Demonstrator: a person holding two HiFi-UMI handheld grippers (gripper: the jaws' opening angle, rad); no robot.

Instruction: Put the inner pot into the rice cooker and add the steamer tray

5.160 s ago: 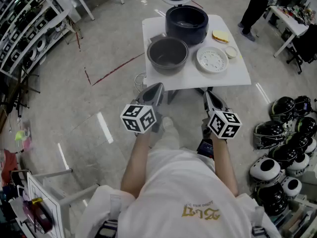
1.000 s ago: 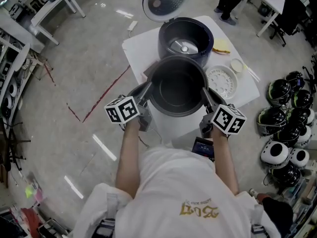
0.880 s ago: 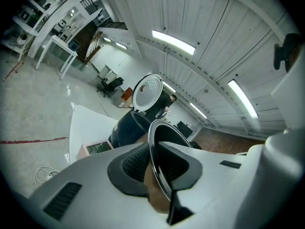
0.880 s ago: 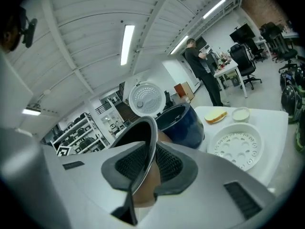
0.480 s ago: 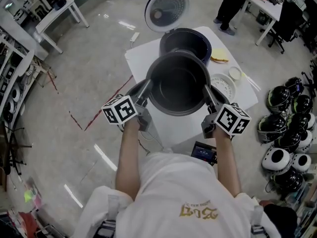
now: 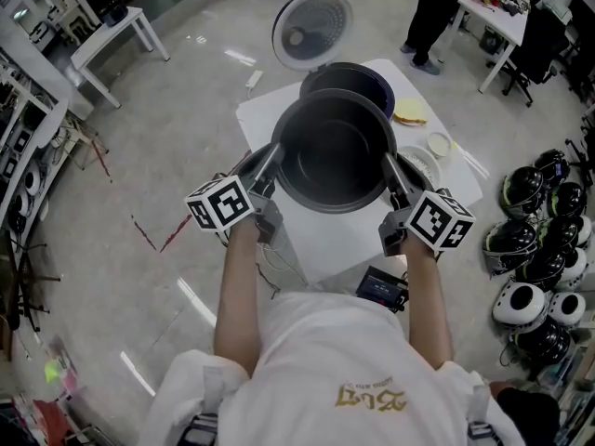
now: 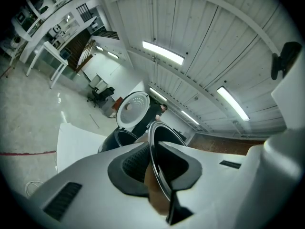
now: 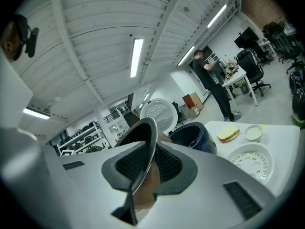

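While we hold the inner pot (image 6: 333,156) raised between us by its rim — left gripper (image 6: 271,159) clamped on one side, right gripper (image 6: 391,163) on the opposite — the open rice cooker (image 6: 361,72) sits just ahead of both, lower, equally near each.

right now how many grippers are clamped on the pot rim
2. The left gripper grips the dark round metal inner pot at its left rim, the right gripper at its right rim.
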